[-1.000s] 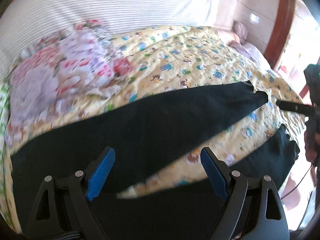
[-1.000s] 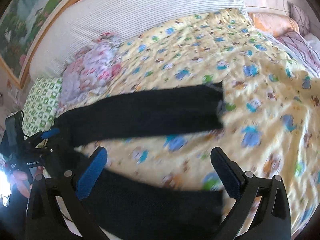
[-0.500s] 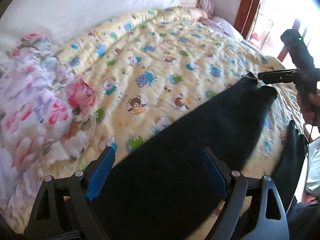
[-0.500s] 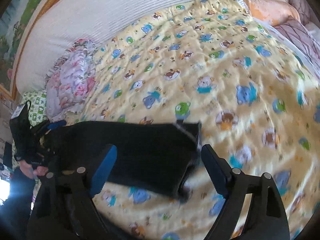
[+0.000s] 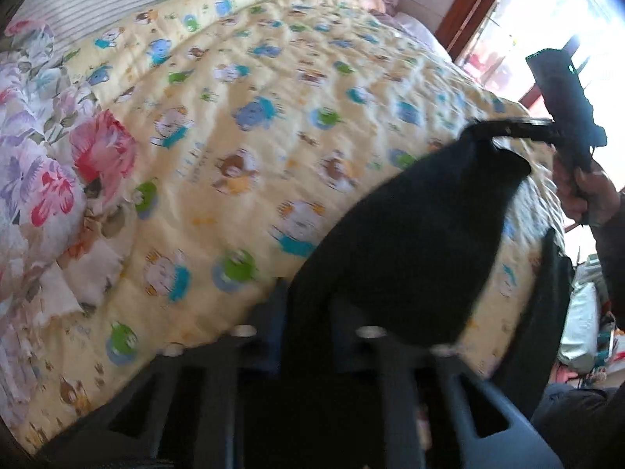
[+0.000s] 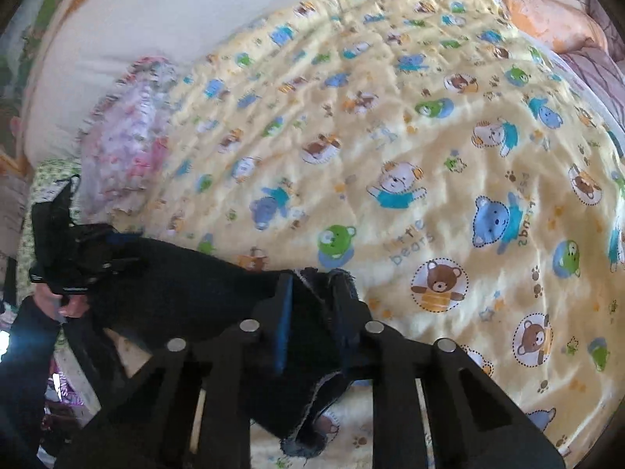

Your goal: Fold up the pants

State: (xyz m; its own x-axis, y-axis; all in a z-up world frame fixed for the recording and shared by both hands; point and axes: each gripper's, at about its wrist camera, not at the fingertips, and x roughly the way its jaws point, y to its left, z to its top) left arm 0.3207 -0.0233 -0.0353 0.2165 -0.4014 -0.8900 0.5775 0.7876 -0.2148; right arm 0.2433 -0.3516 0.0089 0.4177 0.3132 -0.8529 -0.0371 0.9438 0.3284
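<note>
Black pants point(image 5: 422, 234) lie stretched over a yellow cartoon quilt point(image 5: 254, 136), partly raised off it. My left gripper point(image 5: 308, 293) is closing, its blue pads pinching black cloth at one end of the pants. Far along the same leg, my right gripper point(image 5: 482, 129) nips the tip, with a hand point(image 5: 590, 199) on its handle. In the right wrist view the right gripper point(image 6: 314, 279) is closing on the frayed hem of the pants point(image 6: 195, 285). The left gripper point(image 6: 125, 250) grips the far end there. A second leg point(image 5: 547, 293) hangs over the bed's side.
A floral blanket point(image 5: 39, 156) is bunched at the left of the bed. A white striped bolster point(image 6: 136, 39) runs along the far side. Pillows point(image 6: 547, 27) lie at the far right corner. The bed's edge drops off near the person point(image 6: 27, 351).
Both grippers went from wide open to pinched on the black pants. Each camera moved in closer to the cloth, and the held leg now stands lifted off the quilt.
</note>
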